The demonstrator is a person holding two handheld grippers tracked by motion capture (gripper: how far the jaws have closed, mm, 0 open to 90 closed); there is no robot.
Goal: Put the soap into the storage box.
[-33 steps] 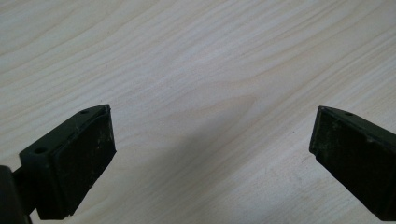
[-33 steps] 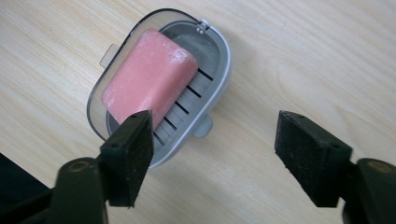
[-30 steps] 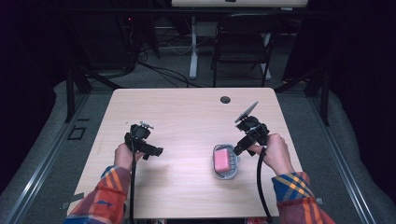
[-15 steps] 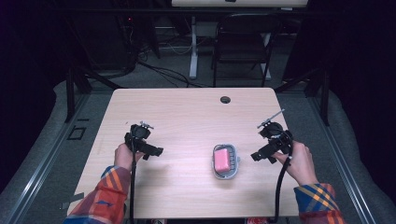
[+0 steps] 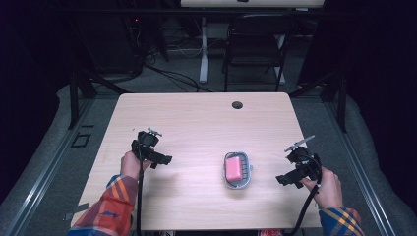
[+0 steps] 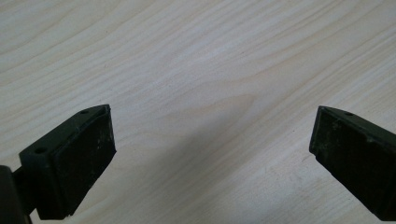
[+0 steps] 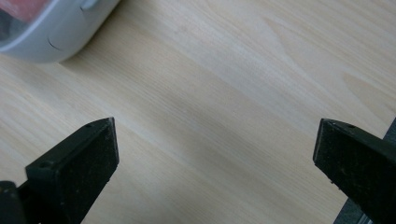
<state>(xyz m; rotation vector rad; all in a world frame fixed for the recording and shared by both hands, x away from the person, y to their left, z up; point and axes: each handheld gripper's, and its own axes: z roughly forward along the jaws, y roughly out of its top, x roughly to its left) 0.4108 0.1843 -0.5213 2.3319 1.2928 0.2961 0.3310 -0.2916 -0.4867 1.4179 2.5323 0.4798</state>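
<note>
No readable text, labels, brands, numbers or signs anywhere. The surface [image 5: 196,123] is plain wood grain, unmarked in all three views. The grey dish [image 5: 238,170] and the pink block [image 5: 233,168] in it carry no visible print. The jaw pads [image 6: 77,163] in both gripper views are blank black.
</note>
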